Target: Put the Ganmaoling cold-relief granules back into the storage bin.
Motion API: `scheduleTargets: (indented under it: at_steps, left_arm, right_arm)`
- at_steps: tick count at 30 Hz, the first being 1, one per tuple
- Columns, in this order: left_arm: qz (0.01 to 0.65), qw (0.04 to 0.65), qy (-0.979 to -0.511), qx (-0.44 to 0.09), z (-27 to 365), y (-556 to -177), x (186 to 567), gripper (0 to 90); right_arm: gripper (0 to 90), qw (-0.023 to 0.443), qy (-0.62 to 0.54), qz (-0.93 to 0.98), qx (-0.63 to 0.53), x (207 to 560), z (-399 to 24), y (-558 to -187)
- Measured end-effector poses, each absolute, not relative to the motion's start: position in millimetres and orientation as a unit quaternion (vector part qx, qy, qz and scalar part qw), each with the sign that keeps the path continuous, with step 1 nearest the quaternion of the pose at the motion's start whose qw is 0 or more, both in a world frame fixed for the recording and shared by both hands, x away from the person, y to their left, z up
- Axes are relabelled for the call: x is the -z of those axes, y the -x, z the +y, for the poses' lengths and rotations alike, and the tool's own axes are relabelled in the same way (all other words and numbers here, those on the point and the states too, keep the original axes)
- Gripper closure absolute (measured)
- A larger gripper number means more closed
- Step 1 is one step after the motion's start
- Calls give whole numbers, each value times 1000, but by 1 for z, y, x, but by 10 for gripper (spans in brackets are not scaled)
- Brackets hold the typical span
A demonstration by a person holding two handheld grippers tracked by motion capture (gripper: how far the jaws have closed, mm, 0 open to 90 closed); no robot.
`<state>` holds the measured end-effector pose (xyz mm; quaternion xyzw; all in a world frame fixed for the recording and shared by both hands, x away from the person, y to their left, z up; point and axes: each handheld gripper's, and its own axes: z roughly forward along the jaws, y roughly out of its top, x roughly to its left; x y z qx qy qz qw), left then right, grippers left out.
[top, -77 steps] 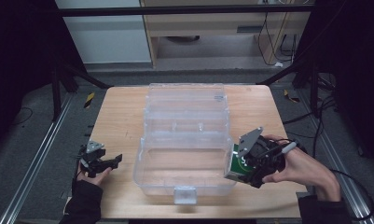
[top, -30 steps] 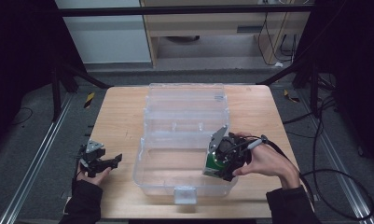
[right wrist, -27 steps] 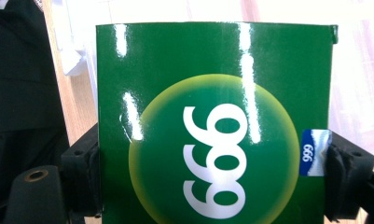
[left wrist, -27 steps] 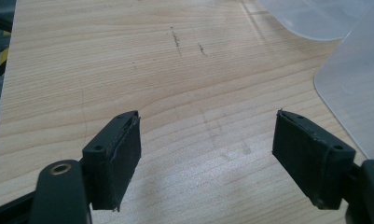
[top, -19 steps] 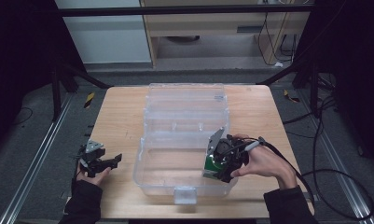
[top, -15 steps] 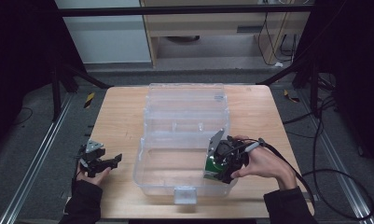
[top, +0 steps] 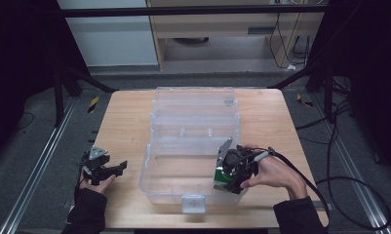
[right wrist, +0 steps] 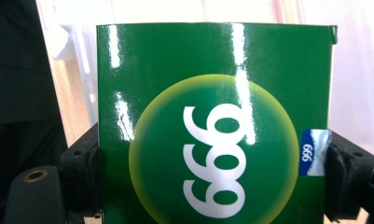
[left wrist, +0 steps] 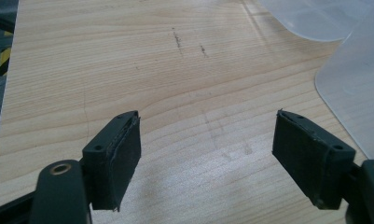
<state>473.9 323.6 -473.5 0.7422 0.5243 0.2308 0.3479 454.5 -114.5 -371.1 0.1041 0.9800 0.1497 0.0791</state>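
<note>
A glossy green box (right wrist: 212, 116) printed with a yellow disc and white "999" sits between the pads of my right gripper (right wrist: 212, 172), which is shut on its two sides. In the high view the green box (top: 224, 178) hangs tilted at the front right corner of a clear plastic bin (top: 156, 146), with the right gripper (top: 228, 170) just above that corner. My left gripper (top: 116, 167) rests low at the table's front left, apart from the bin. Its jaws stand open over bare wood, and the left gripper (left wrist: 205, 154) holds nothing.
The bin's clear lid (top: 193, 97) lies open toward the back of the wooden table (top: 125, 122). A white latch (top: 193, 203) sticks out at the bin's front. The right gripper's cable (top: 324, 180) trails off right. Dark floor and metal rails surround the table.
The right gripper has carried the green box leftward from beside the bin's right wall to over its front right corner, then nearly stopped. The left gripper has stayed put.
</note>
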Motion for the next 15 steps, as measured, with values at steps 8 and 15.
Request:
scheduleTargets:
  at_steps: [8, 15]
  left_arm:
    - [524, 348, -742, -231, 324, -474, 473, 230]
    - [524, 348, -742, -231, 323, -474, 473, 230]
  right_arm:
    - [153, 78, -97, 982, -139, 381, -113, -456]
    - [148, 76, -91, 984, -133, 388, -111, -458]
